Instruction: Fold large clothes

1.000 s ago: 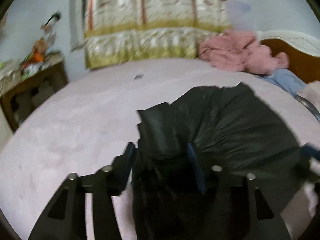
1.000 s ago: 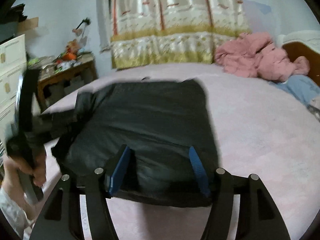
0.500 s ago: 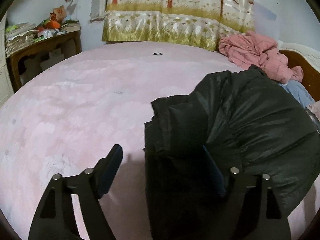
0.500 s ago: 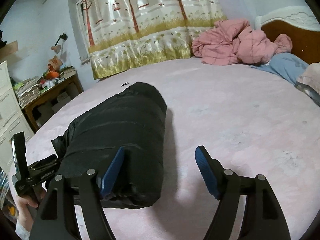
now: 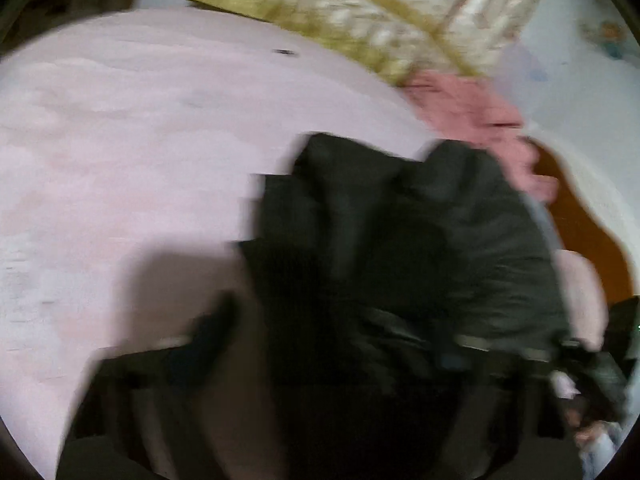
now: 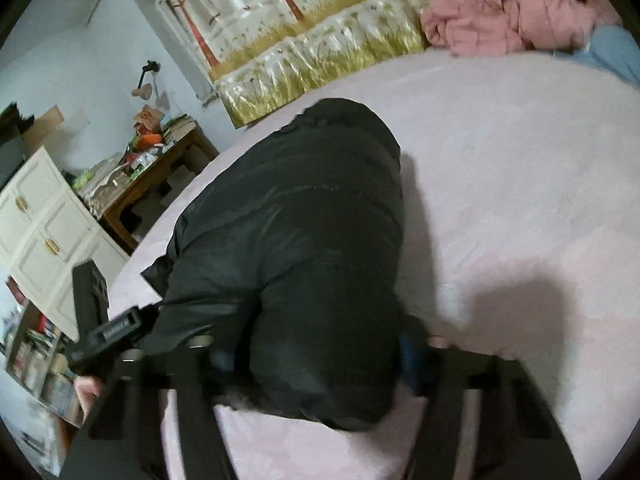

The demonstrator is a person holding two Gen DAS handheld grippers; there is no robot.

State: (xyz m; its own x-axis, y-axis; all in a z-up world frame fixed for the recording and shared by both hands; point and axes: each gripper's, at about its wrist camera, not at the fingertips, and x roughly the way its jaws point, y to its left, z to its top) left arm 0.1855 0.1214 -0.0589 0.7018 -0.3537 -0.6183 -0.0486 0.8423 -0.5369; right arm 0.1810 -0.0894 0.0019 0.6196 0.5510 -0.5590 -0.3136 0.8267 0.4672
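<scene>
A black puffy jacket [image 6: 300,240] lies folded into a thick bundle on the pink bed [image 6: 520,180]. My right gripper [image 6: 316,360] is low at the bundle's near end. Its jaws are closing, and both blue pads [image 6: 412,356] press into the jacket's sides. The left wrist view is blurred and tilted; there the jacket [image 5: 420,240] fills the middle and right. My left gripper [image 5: 332,344] is closing with the jacket's near end between its jaws. Its left finger [image 5: 216,328] stands a little off the cloth, and the other is buried in it. In the right wrist view a hand [image 6: 84,392] holds the left gripper at the bundle's left.
A pink garment heap [image 6: 512,20] and a blue pillow [image 6: 616,52] lie at the bed's far end by a wooden headboard [image 5: 580,220]. A patterned curtain [image 6: 320,40] hangs behind. A cluttered wooden desk [image 6: 160,176] and white cabinet [image 6: 44,224] stand left of the bed.
Both grippers have sunk to the jacket's near end and their jaws have narrowed. The right one now has the bundle between its pads. The left view has rolled and blurred.
</scene>
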